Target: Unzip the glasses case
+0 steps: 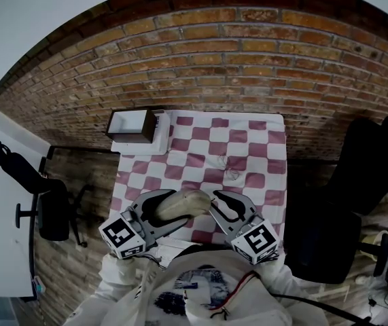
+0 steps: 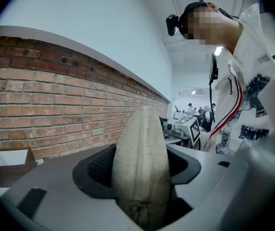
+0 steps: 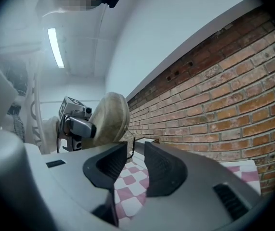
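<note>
My left gripper [image 1: 175, 210] is shut on a beige oval glasses case [image 1: 188, 200], held above the near edge of the table with its long side toward the right gripper. In the left gripper view the case [image 2: 142, 167] stands upright between the dark pads. My right gripper [image 1: 214, 204] is at the case's right end. In the right gripper view its jaws [image 3: 136, 154] keep a narrow gap. A thin dark strand [image 3: 132, 146], perhaps the zip pull, shows in that gap, and the pads are not seen pressing on it. The case [image 3: 109, 119] sits just beyond the tips, upper left.
A pink and white checked cloth [image 1: 248, 148] covers the table against a brick wall. An open brown box [image 1: 132, 124] stands at the cloth's far left corner. A black chair [image 1: 51, 206] is on the left, and another dark seat [image 1: 357, 175] on the right.
</note>
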